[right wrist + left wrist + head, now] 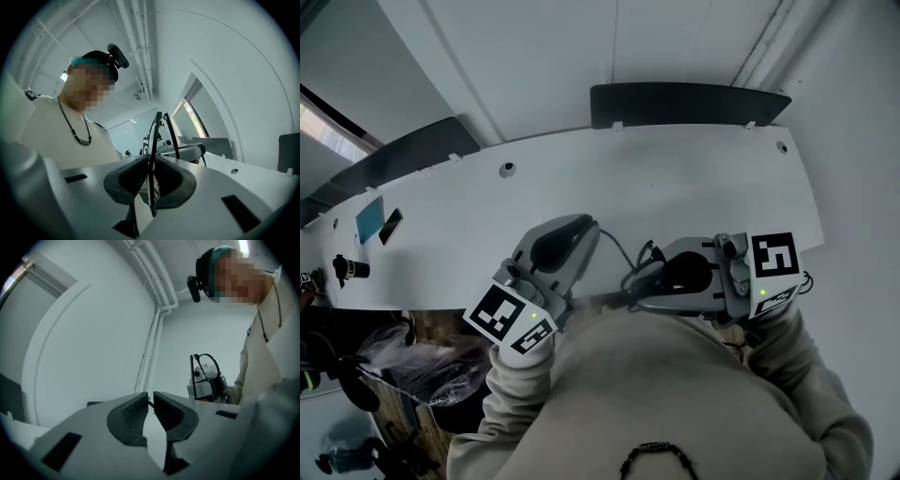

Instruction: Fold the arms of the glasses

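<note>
Fingers of the right gripper are clamped on the front rim of the thin black wire-framed glasses, held above the white bench. The left gripper pinches one arm, stretched straight between the two pairs of fingers. I'd judge no fold done yet.

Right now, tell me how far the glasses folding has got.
Done: the glasses are off the white table, clamped by the rim in the right gripper. In hand: the left gripper is shut on a thin dark arm, which stretches straight between the two grippers. Left: that arm looks unfolded, so it needs swinging in; the other arm's state I cannot tell.
</note>
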Demonstrator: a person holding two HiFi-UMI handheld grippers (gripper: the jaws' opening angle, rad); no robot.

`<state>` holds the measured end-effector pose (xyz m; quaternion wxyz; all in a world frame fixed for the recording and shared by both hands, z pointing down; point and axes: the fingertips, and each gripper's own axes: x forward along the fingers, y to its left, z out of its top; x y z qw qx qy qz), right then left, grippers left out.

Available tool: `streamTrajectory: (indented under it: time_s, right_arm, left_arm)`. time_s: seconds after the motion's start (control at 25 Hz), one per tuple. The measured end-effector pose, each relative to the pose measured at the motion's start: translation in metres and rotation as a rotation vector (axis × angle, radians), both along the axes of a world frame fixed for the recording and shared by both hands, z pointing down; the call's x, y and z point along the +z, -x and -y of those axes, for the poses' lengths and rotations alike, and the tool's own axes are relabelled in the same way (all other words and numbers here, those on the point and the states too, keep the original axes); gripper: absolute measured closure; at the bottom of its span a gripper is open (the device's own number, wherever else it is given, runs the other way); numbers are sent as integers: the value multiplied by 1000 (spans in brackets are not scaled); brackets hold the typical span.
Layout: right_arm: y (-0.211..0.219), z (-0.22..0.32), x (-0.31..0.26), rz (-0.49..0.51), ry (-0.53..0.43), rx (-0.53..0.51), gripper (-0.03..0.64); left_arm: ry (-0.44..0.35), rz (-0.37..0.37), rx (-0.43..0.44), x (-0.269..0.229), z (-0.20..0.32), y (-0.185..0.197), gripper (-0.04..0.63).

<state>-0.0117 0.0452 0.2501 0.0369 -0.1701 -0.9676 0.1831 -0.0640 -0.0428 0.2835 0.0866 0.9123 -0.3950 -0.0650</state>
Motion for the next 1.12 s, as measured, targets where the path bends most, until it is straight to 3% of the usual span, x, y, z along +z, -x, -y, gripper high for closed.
streamTrajectory:
  time_s: [0.28, 0.6, 1.12]
  right_arm:
    - [2, 1, 9, -41, 25, -5, 557]
    - [2, 2, 27, -118, 72, -10, 557]
    - [0, 2, 34, -161, 81, -9, 557]
  left_arm:
    - [-16, 18, 14, -4, -3, 0, 557]
    - [-55, 88, 53, -10, -12, -11, 560]
    - [-77, 98, 69, -15, -20, -16, 565]
